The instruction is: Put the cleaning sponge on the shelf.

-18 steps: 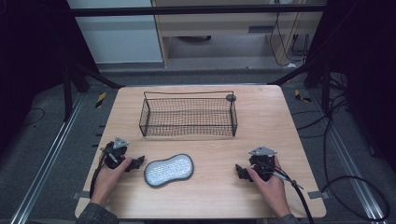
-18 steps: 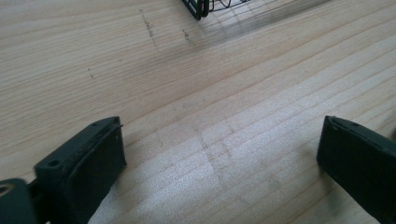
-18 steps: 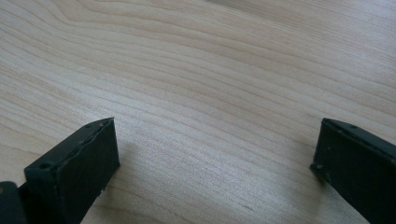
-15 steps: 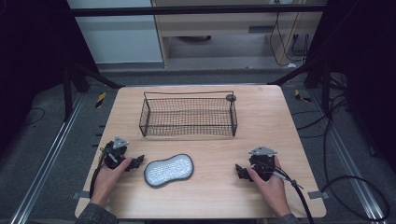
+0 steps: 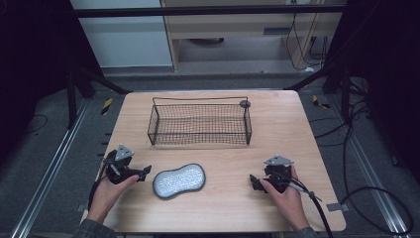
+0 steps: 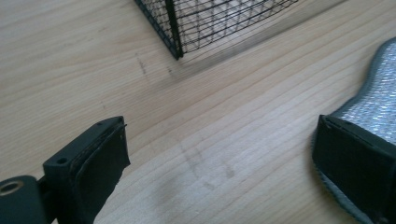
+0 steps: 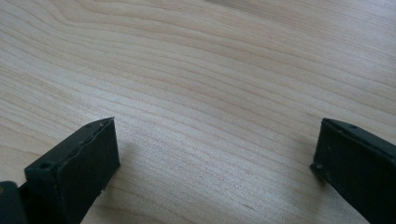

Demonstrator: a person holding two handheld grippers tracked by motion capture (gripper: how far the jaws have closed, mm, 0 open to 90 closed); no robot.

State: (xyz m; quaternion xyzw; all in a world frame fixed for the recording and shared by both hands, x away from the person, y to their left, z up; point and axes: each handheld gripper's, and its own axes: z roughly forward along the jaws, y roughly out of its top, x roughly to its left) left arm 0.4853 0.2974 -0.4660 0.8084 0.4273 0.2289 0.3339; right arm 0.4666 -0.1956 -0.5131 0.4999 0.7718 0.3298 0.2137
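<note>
Little has been moved since the earlier frames: the left gripper (image 5: pixel 143 171) is kept just beside the silver pad (image 5: pixel 179 180), the right gripper (image 5: pixel 253 182) well apart from it.

Both tongs are held wide open, nothing gripped. The peanut-shaped, glittery, grey-rimmed pad lies flat near the front of the pale wooden table (image 5: pixel 277 124), before the black wire basket (image 5: pixel 199 122); dark flooring and cables are seen around.

left gripper (image 5: pixel 143 172) low, jaws wide apart, pointing right, right gripper (image 5: pixel 253 182) low, jaws wide, pointing left
</note>
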